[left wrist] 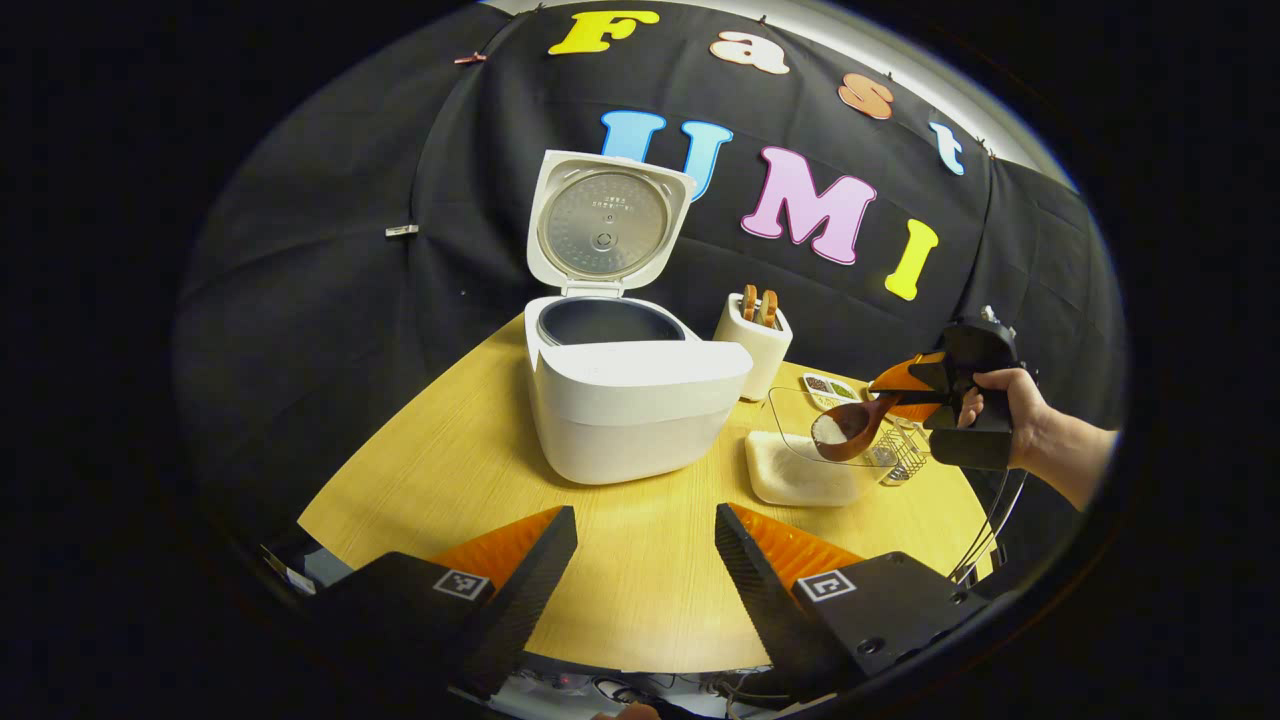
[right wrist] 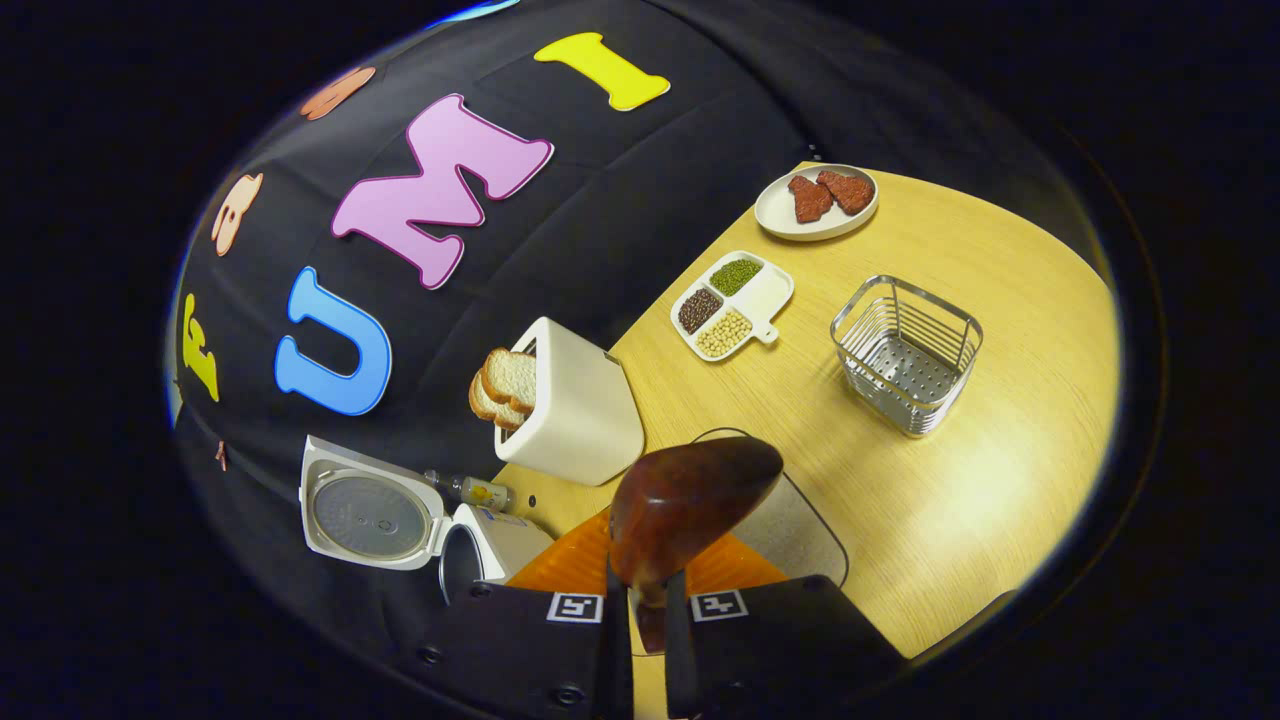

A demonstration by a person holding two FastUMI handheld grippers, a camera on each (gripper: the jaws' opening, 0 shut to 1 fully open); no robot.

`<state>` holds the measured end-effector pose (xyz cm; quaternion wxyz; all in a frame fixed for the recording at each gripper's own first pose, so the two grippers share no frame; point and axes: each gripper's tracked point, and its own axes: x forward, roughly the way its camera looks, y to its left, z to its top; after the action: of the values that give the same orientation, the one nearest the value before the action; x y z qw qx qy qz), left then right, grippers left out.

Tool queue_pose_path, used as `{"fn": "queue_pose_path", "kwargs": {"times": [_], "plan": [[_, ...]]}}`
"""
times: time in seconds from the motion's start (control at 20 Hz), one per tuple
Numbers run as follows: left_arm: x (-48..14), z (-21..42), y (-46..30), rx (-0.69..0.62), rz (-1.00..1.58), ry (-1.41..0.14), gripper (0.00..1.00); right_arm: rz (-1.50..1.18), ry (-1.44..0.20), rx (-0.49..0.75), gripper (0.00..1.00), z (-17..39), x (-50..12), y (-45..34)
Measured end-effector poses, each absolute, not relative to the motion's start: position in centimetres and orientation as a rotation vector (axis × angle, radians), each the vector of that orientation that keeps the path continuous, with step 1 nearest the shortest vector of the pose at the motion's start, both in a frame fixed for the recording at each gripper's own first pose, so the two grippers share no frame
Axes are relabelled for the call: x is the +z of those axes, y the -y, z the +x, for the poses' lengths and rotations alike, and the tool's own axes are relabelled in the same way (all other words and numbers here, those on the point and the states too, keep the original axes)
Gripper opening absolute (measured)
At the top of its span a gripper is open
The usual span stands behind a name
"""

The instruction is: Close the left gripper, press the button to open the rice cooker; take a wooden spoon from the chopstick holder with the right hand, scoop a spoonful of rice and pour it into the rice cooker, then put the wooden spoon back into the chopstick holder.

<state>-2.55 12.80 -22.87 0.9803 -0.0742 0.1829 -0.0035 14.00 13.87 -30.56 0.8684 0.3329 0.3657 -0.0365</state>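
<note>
Above the rice tray [left wrist: 790, 480] your right gripper [left wrist: 925, 385] clamps one wooden spoon [left wrist: 850, 430] carrying rice. Your left gripper [left wrist: 645, 560] jaws gape; one rice cooker [left wrist: 625, 400] stands open.

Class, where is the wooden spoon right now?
In the left gripper view, the wooden spoon is at right, held by the right gripper above the rice tray.

A white rice cooker [left wrist: 630, 400] sits on pale wood-grain table [left wrist: 640, 590]; the wooden spoon [right wrist: 685, 505] is glossy reddish-brown.
</note>
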Motion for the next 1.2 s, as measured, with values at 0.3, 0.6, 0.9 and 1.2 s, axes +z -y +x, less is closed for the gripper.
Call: {"fn": "queue_pose_path", "kwargs": {"times": [0.3,0.6,0.9,1.2], "plan": [[-22.4,-3.2,-12.9,-0.023,-0.119,-0.338,0.96,0.676,-0.75,-0.064,0.17,13.9,-27.9,-12.7],[-22.7,-3.8,-13.4,-0.01,-0.142,-0.331,0.96,0.728,-0.725,-0.039,0.17,15.6,-24.8,-14.2],[-23.2,-4.7,-14.4,0.009,-0.144,-0.338,0.96,0.883,-0.718,0.003,0.17,17.6,-21.3,-18.3],[-24.1,-6.0,-16.0,0.048,-0.185,-0.347,0.96,0.917,-0.703,0.064,0.17,19.4,-18.6,-23.3]]}}
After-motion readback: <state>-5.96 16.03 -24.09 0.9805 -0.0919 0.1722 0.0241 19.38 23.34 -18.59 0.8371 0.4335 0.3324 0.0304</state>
